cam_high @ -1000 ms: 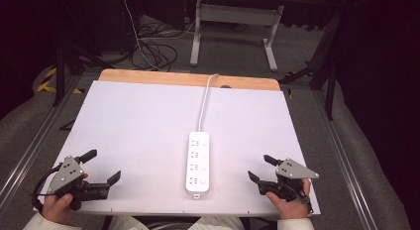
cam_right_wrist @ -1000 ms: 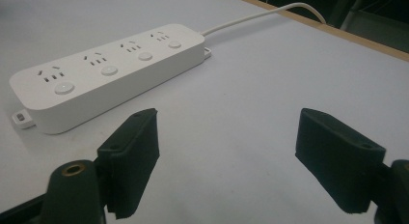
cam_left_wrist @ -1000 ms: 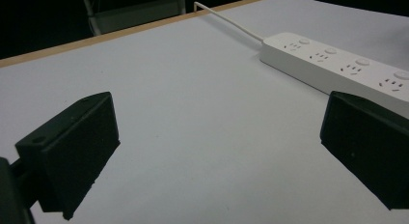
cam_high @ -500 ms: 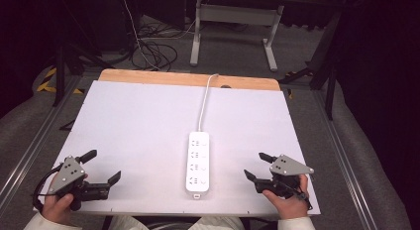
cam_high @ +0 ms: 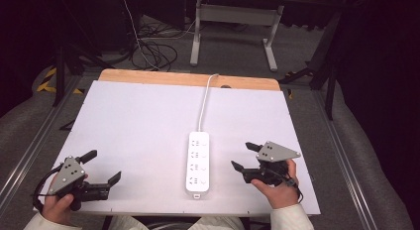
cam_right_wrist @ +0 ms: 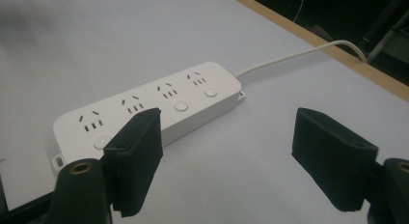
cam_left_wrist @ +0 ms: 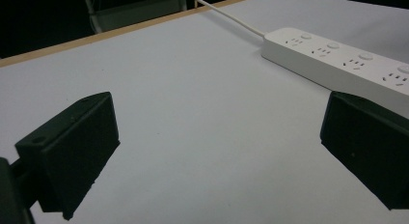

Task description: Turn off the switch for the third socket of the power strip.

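Two grippers: left gripper [cam_high: 101, 168] and right gripper [cam_high: 245, 156] both stand with jaws wide apart and nothing between them.
Power strip: white four-outlet power strip [cam_high: 197, 164] lies flat near the front edge of the white table [cam_high: 138, 121], its cord [cam_high: 204, 103] running to the far edge.
Left side: the left gripper rests low at the front left corner, well apart from the strip.
Right side: the right gripper is just beside the strip, aimed at it, not touching.
Done: nothing visible; the strip seems untouched.
Left: probably the whole work, namely reaching and handling the strip.
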Demonstrator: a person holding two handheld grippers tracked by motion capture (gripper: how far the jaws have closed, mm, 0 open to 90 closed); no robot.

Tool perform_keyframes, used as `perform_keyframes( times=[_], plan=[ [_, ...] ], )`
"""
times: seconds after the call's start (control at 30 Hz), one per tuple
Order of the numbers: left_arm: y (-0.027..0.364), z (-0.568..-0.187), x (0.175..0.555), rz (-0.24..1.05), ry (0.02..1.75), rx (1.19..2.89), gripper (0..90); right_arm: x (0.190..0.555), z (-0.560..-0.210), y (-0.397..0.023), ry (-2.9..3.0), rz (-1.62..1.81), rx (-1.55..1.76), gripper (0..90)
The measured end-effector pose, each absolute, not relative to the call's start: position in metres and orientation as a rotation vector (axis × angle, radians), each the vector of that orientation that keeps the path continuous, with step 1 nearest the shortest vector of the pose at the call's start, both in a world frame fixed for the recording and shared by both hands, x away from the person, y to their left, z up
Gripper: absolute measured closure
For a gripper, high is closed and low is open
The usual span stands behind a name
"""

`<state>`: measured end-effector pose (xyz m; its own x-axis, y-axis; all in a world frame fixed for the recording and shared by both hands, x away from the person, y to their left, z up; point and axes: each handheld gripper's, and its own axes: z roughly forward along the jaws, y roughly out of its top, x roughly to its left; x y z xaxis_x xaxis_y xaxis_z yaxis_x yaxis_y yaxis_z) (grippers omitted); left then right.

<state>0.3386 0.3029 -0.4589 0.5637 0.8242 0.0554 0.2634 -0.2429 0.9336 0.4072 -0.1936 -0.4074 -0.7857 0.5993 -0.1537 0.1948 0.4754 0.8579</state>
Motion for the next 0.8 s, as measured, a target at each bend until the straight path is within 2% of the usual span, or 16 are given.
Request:
perform_keyframes(
  times=[0.8],
  plan=[
    [0.303, -0.459, 0.339, 0.684, 0.904, 1.785, 0.4, 0.43, -0.38, -0.145, 2.366, 1.215, 0.495, 26.6]
  ],
)
